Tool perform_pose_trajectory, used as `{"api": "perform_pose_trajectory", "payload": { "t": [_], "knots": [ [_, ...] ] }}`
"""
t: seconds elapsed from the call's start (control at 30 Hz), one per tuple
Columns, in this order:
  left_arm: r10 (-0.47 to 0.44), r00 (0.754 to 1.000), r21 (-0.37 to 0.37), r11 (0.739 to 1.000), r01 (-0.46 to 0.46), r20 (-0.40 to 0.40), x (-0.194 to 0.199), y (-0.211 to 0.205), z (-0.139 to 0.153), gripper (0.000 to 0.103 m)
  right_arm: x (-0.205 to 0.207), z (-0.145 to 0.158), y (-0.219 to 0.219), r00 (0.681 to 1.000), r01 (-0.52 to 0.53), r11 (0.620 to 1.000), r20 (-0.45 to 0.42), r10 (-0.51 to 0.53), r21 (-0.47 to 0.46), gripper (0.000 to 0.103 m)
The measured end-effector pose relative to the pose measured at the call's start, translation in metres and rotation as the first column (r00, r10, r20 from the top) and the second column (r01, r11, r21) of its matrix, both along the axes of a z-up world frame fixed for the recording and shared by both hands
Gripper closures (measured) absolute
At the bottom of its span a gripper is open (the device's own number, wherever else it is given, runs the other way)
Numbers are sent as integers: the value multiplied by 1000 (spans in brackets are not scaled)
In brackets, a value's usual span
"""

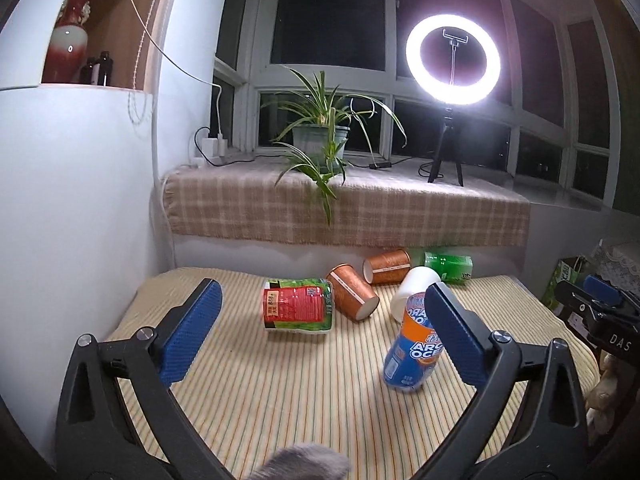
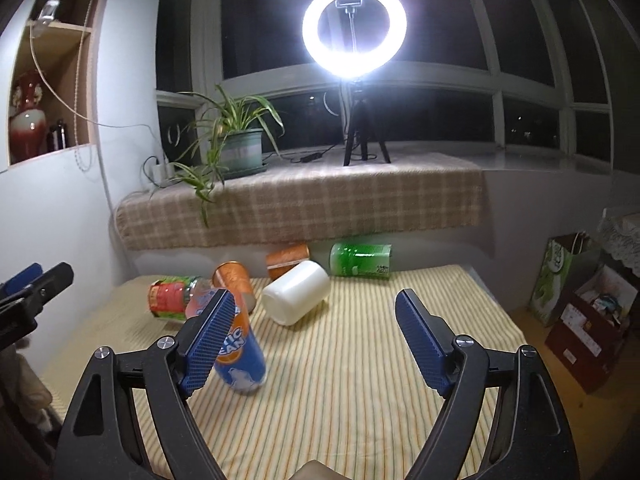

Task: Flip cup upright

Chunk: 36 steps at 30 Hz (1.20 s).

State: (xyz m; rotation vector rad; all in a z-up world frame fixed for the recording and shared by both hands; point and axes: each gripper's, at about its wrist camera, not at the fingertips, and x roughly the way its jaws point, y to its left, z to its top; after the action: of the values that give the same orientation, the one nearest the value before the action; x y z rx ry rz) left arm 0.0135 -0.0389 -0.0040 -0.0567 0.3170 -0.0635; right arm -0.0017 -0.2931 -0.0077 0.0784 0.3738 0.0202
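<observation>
A white cup (image 2: 297, 297) lies on its side on the striped table cloth, also in the left wrist view (image 1: 414, 289). Two copper cups lie on their sides behind it: one near the middle (image 1: 352, 297) (image 2: 234, 280), one further back (image 1: 387, 266) (image 2: 287, 259). My left gripper (image 1: 324, 336) is open and empty, above the table in front of the cups. My right gripper (image 2: 316, 340) is open and empty, just in front of the white cup; it also shows at the right edge of the left wrist view (image 1: 596, 308).
A blue and orange bottle (image 1: 412, 352) (image 2: 240, 356) stands tilted near the front. A red and green bottle (image 1: 298, 309) lies at left, a green bottle (image 1: 448, 266) at the back. Behind are a checked window ledge (image 1: 360, 208), a plant (image 1: 320, 136) and a ring light (image 1: 453, 60). Boxes (image 2: 580, 304) stand on the right.
</observation>
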Motion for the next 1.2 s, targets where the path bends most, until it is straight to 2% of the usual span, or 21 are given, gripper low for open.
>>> {"api": "perform_pose_trajectory", "payload": {
  "t": [0.4,1.2],
  "knots": [
    [43,999,6,999,-44,14,-2,3,-3,0,-8,1,-2,996,81,997,47,-81,-10,20],
    [47,999,9,999,-47,3,1,2,-4,0,-4,-4,2,998,58,998,16,-58,10,20]
  ]
}}
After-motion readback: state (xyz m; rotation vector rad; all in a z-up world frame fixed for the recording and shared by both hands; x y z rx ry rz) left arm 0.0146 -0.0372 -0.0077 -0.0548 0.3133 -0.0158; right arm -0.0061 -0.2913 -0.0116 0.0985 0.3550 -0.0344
